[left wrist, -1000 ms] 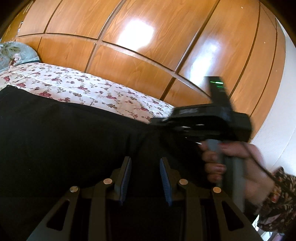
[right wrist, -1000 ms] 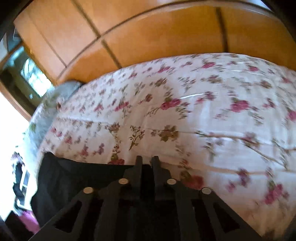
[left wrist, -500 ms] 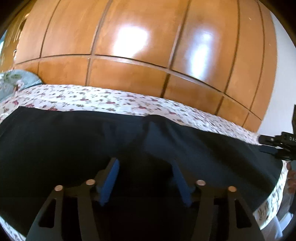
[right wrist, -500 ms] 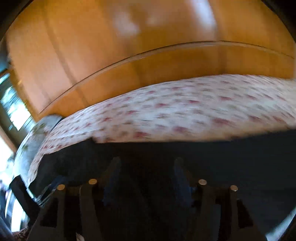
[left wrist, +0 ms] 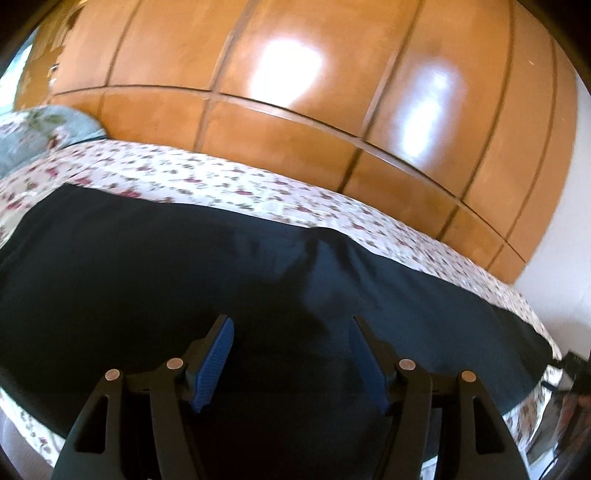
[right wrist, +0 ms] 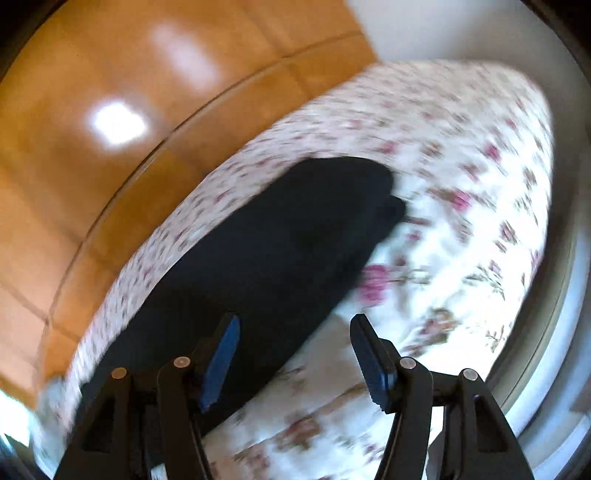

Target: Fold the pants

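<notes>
The black pants lie flat across the floral bedsheet, spanning most of the left wrist view, with a small ridge in the cloth near the middle. My left gripper is open and empty just above the pants. In the right wrist view the pants run as a long dark strip from lower left to the middle. My right gripper is open and empty, its left finger over the pants' edge, its right finger over the bare bedsheet.
A glossy wooden wardrobe stands right behind the bed. A pale blue pillow lies at the far left. A white wall is beyond the bed's right end. The bed edge drops off at the lower left in the left wrist view.
Both grippers have opened; the right one was shut on the pants one second ago and let go. The pants now lie spread on the bed. The right gripper swung to look along the pants.
</notes>
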The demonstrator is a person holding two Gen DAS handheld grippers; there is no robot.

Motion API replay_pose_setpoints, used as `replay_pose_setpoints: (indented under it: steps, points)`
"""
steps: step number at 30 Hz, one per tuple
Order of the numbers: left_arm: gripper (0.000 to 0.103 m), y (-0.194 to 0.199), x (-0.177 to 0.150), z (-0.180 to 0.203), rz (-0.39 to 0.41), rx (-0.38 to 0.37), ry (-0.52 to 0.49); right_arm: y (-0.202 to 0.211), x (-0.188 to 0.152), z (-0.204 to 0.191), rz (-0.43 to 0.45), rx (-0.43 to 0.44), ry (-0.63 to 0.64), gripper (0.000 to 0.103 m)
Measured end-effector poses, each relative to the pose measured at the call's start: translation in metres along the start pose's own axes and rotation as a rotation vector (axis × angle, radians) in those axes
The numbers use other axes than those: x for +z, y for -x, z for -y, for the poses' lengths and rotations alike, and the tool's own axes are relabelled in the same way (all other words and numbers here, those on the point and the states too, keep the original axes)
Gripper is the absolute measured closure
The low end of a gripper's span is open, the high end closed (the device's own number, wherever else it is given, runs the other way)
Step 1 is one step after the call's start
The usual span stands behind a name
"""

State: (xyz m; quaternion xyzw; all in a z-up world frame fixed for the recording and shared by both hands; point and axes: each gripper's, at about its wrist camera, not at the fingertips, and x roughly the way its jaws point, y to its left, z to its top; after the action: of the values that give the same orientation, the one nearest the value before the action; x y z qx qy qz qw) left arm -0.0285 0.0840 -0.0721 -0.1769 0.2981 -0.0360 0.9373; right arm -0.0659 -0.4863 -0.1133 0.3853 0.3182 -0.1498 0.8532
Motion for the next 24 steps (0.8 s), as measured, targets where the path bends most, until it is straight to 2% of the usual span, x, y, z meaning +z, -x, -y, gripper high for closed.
replay_pose_setpoints:
  steps: [2,4,8,9,10,11,12,13,19,24]
  points:
    - [0.038,0.002,0.002,-0.007,0.003,0.021,0.022,-0.007,0.01,0.015,0.018,0.03,-0.052,0.039]
    - [0.038,0.004,0.003,-0.012,0.006,0.047,0.032,-0.01,0.017,0.018,0.045,0.049,-0.063,0.035]
    - [0.038,0.004,0.006,-0.022,0.003,0.07,0.056,-0.018,0.029,0.021,0.083,0.079,-0.089,0.035]
    - [0.038,0.004,0.006,-0.023,0.001,0.069,0.055,-0.021,0.032,0.022,0.091,0.084,-0.096,0.038]
    - [0.038,0.003,0.006,-0.022,-0.001,0.071,0.049,-0.023,0.035,0.023,0.092,0.098,-0.103,0.051]
    - [0.038,0.003,0.006,-0.021,-0.002,0.074,0.041,-0.026,0.038,0.023,0.075,0.106,-0.113,0.071]
    - [0.038,0.003,0.005,-0.02,-0.003,0.078,0.031,-0.027,0.038,0.02,0.057,0.115,-0.117,0.081]
    - [0.038,0.002,0.005,-0.02,-0.005,0.078,0.025,-0.024,0.039,0.016,0.06,0.129,-0.115,0.085]
    - [0.038,0.001,0.012,-0.025,-0.021,0.058,0.047,0.011,0.051,-0.037,0.141,0.121,0.015,0.087]
    - [0.038,0.009,0.021,-0.037,-0.008,0.075,0.085,0.052,0.042,-0.109,0.23,0.115,0.186,0.087]
